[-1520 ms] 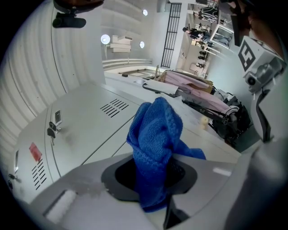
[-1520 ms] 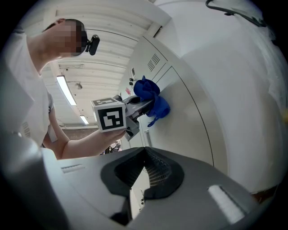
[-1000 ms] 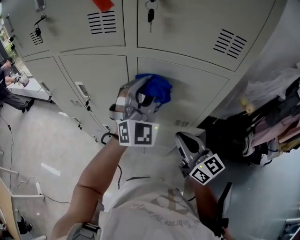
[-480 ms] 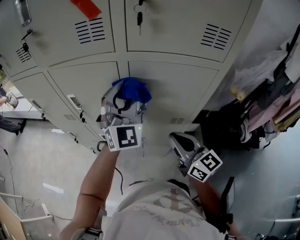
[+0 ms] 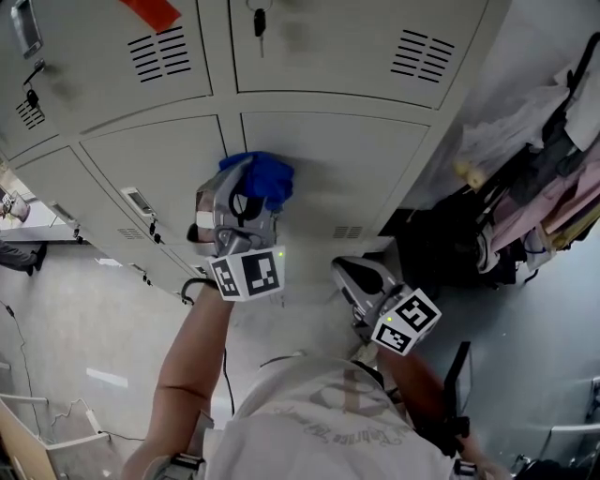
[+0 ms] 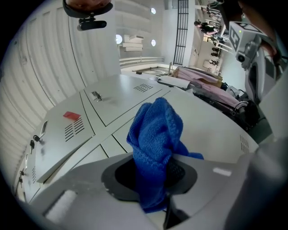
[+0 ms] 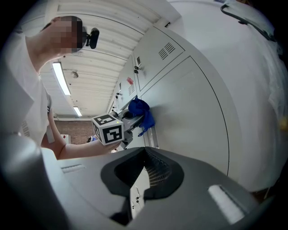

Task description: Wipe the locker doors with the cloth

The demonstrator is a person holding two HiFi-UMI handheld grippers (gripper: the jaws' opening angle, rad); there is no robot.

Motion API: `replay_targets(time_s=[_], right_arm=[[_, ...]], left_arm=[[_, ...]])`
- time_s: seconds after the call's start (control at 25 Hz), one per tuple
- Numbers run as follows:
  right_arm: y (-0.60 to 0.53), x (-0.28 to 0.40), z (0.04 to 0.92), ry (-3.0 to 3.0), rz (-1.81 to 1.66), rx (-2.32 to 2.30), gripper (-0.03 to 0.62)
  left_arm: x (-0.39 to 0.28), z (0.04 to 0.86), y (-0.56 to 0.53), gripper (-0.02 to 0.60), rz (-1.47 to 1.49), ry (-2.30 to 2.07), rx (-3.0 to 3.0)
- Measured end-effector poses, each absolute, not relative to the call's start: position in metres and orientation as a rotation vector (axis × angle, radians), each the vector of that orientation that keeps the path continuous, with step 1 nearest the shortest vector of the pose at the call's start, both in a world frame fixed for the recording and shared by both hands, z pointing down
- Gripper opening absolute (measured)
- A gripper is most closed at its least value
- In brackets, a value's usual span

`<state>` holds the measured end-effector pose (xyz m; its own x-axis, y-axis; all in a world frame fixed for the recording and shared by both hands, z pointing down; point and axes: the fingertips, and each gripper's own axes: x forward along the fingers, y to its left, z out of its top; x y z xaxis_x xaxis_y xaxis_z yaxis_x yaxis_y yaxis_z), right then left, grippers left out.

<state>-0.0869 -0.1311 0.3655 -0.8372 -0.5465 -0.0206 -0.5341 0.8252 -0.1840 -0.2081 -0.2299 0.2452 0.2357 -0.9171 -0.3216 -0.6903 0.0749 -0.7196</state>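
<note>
A bunched blue cloth [image 5: 262, 175] is pressed against the left edge of a lower grey locker door [image 5: 356, 169], close to the seam between two doors. My left gripper [image 5: 246, 197] is shut on the cloth [image 6: 155, 148], which sticks up from between its jaws. The right gripper [image 5: 361, 281] hangs lower and to the right, away from the doors, shut with nothing in it [image 7: 146, 179]. From the right gripper view the cloth [image 7: 140, 112] and the left gripper's marker cube [image 7: 109, 129] show against the door.
Upper doors carry vent slots [image 5: 157, 52], a red tag [image 5: 150, 11] and a key [image 5: 259, 21] in a lock. Bags and clothing [image 5: 525, 197] pile up right of the lockers. Grey floor [image 5: 66, 319] lies at left.
The left gripper and cloth have slid left across the lower door, from its middle towards the seam at its left edge. The right gripper has stayed low with little movement.
</note>
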Motion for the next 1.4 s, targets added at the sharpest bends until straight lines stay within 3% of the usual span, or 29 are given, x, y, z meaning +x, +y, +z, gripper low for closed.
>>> replay_targets(time_s=[1.4], right_arm=[[-0.142,0.024,0.374,2.812,-0.341,-0.993,0.007]], left_arm=[[-0.020,0.261,-0.243,0.110,-0.509,1.243,-1.713]])
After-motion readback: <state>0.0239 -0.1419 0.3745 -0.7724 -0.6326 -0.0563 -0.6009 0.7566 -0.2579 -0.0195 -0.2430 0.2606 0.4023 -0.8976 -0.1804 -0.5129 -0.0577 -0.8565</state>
